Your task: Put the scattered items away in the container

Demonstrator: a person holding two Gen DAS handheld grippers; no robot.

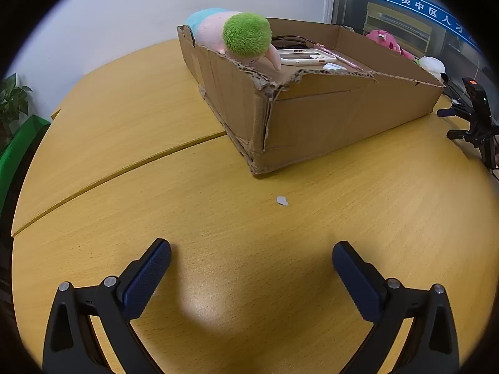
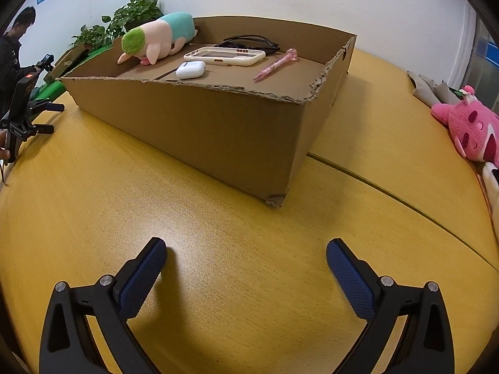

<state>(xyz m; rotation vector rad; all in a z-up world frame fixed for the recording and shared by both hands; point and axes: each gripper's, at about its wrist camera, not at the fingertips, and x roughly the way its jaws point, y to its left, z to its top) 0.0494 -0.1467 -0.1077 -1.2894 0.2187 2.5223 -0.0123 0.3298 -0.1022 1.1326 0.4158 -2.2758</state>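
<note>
A shallow cardboard box (image 2: pixel 193 124) stands on the yellow wooden table (image 2: pixel 234 224). In it lie a plush toy with green hair (image 2: pixel 156 39), a white phone case (image 2: pixel 224 56), a white earbud case (image 2: pixel 190 70), a pink pen (image 2: pixel 276 64) and a black cable (image 2: pixel 249 41). The box also shows in the left wrist view (image 1: pixel 343 118), with the plush toy (image 1: pixel 237 35) leaning over its rim. My left gripper (image 1: pixel 251 263) is open and empty above the table, short of the box. My right gripper (image 2: pixel 246 260) is open and empty, also short of the box.
A small grey scrap (image 1: pixel 282 200) lies on the table before the box. A pink plush (image 2: pixel 471 127) lies at the table's right edge. The other hand-held gripper shows at the side of each view (image 1: pixel 477 115) (image 2: pixel 21 115). Plants (image 2: pixel 124 20) and a person (image 2: pixel 14 50) are behind.
</note>
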